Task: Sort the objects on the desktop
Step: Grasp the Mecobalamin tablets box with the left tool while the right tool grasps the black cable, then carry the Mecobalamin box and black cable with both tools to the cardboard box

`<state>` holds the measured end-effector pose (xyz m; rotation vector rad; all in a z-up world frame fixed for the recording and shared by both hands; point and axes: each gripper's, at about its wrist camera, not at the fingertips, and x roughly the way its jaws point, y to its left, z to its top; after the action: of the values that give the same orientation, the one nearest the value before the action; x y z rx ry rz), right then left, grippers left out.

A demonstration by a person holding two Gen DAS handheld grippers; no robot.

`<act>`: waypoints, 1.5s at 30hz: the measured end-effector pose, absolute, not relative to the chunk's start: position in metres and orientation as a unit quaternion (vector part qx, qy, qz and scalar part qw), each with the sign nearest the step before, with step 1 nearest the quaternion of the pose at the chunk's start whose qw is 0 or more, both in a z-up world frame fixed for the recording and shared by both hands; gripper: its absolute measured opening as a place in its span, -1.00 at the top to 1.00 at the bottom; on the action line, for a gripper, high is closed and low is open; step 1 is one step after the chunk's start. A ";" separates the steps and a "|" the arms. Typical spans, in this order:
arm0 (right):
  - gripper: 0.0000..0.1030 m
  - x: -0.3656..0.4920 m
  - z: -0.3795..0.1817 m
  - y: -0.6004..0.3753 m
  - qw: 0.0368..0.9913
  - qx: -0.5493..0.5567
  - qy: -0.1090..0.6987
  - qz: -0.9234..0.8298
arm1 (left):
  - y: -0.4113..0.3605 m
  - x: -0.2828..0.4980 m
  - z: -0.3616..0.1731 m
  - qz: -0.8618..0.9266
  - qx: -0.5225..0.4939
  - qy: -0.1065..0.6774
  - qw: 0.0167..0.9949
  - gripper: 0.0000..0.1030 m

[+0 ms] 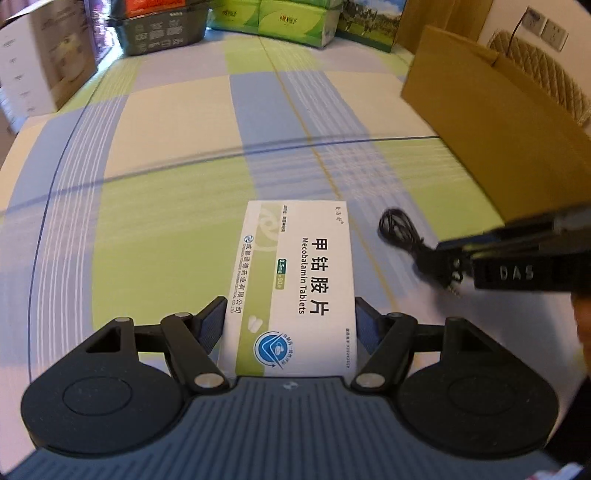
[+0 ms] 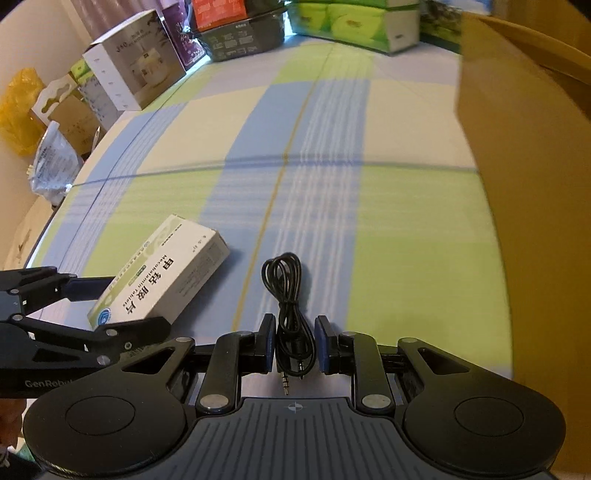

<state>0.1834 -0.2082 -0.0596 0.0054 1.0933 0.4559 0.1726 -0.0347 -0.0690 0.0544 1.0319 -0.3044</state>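
I take the brown cardboard box (image 1: 495, 140) as my landmark; it stands on the checked tablecloth (image 1: 177, 184), at the right side of both views.

My left gripper (image 1: 290, 321) has its two fingers closed against the long sides of the white and green tablet box (image 1: 295, 291), printed "Mecobalamin Tablets". The pads (image 1: 212, 321) touch both sides, so it holds the tablet box. In the right wrist view the tablet box (image 2: 162, 277) is tilted, its far end higher than the held end, and I cannot tell if that far end touches the cloth. It is to the left of the cardboard box (image 2: 524, 192), well apart from it.

My right gripper (image 2: 294, 345) is narrow, but I cannot tell if it really pinches. The coiled black audio cable (image 2: 290, 306) lies between its blue pads (image 2: 325, 345), with the two metal plugs pointing toward the camera. The left pad seems to touch the cable; at the right pad I see a thin gap. The cable is between the tablet box and the cardboard box, nearer to the tablet box.

Far behind the cardboard box, along the back edge of the table, there are green tissue packs (image 1: 273, 16) and a dark plastic basket (image 1: 162, 27).
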 end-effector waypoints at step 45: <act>0.61 0.095 -0.082 -0.216 0.880 -0.090 0.392 0.253 | -0.073 0.100 -0.088 -0.113 0.044 0.403 0.907 -0.40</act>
<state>0.0949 -0.2162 -0.0817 -0.1869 0.8159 0.5281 0.1002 -0.0732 -0.0880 0.0917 0.8324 -0.2325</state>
